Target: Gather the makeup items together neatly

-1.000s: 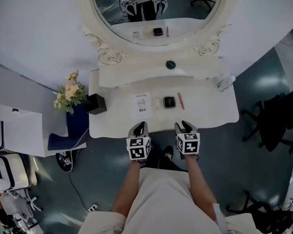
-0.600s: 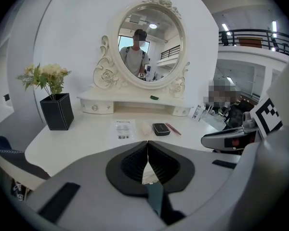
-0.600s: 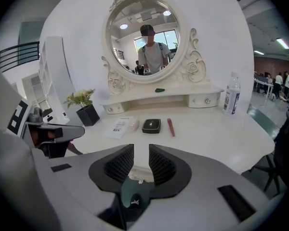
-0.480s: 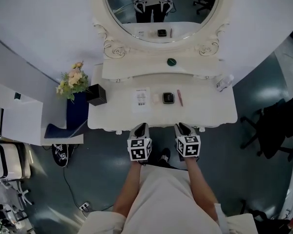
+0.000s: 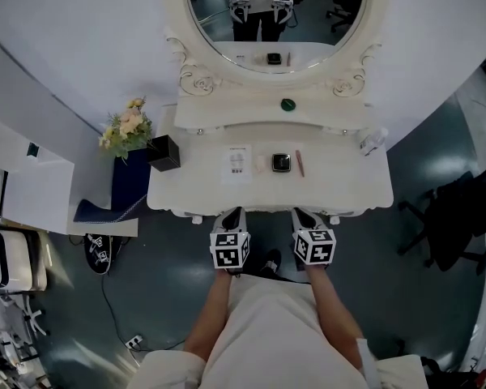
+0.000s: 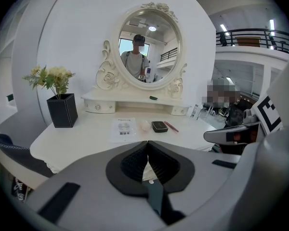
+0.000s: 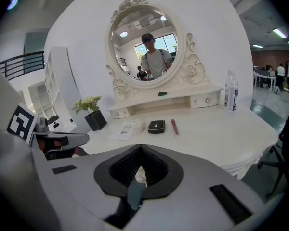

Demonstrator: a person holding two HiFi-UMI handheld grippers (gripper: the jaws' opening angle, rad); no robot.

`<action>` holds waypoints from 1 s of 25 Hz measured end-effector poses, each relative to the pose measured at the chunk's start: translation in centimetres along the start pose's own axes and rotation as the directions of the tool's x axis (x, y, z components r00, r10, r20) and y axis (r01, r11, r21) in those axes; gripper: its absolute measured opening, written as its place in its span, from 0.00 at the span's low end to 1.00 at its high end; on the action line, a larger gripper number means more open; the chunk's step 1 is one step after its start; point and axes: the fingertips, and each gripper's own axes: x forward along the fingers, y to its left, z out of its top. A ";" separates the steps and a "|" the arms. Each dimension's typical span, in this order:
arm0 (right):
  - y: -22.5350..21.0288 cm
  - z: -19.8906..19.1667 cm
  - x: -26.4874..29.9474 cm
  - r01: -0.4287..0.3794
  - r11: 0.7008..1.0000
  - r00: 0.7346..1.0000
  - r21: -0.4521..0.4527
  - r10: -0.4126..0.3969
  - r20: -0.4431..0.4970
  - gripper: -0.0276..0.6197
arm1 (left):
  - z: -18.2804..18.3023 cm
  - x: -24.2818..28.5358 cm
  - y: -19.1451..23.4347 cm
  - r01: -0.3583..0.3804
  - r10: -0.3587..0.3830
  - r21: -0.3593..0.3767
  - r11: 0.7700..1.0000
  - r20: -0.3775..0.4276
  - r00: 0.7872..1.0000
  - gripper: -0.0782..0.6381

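**Head view.** Compared with a second ago, the white dressing table (image 5: pixel 348 186) sits slightly differently in frame. The items on it lie just as they did, so nothing has been gathered yet. The left gripper (image 5: pixel 232 214) and right gripper (image 5: pixel 303 214) hover at the table's near edge, short of the items.

Mid-table, from left to right, there is a row:
- one white printed sheet (image 5: pixel 237 163)
- one small pale pink piece (image 5: pixel 261 164)
- one black square compact (image 5: pixel 282 163)
- one slim red stick (image 5: pixel 300 164)

These lie near each other but apart. One small dark green round piece (image 5: pixel 287 104) lies on the far shelf below the oval mirror (image 5: pixel 275 6). One clear plastic bottle (image 5: pixel 373 140) stands far right, and one black box of flowers (image 5: pixel 164 152) stands far left.

**Left gripper view.** Its jaws are pressed together with nothing between them. The row lies ahead, well beyond the tips.

**Right gripper view.** Its jaws have just been closing and now meet on nothing. With both tools pinched empty, the task looks not yet begun. Each gripper would need to reopen to pick something up, or it could nudge items with closed tips.
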 end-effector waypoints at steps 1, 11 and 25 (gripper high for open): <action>0.0 -0.1 -0.1 -0.004 1.000 1.000 0.007 0.004 -0.001 0.11 | -0.2 -0.1 -0.1 0.002 -0.002 0.002 1.000 -0.003 1.000 0.13; -0.4 -1.4 -0.5 -0.007 1.000 1.000 0.022 0.008 -0.029 0.11 | -0.6 -0.3 -0.6 0.013 -0.013 0.012 1.000 -0.004 1.000 0.13; -0.7 -2.0 -0.6 -0.012 1.000 0.999 0.015 0.012 -0.053 0.11 | -0.8 -0.3 -0.9 0.022 -0.022 0.008 1.000 -0.007 1.000 0.13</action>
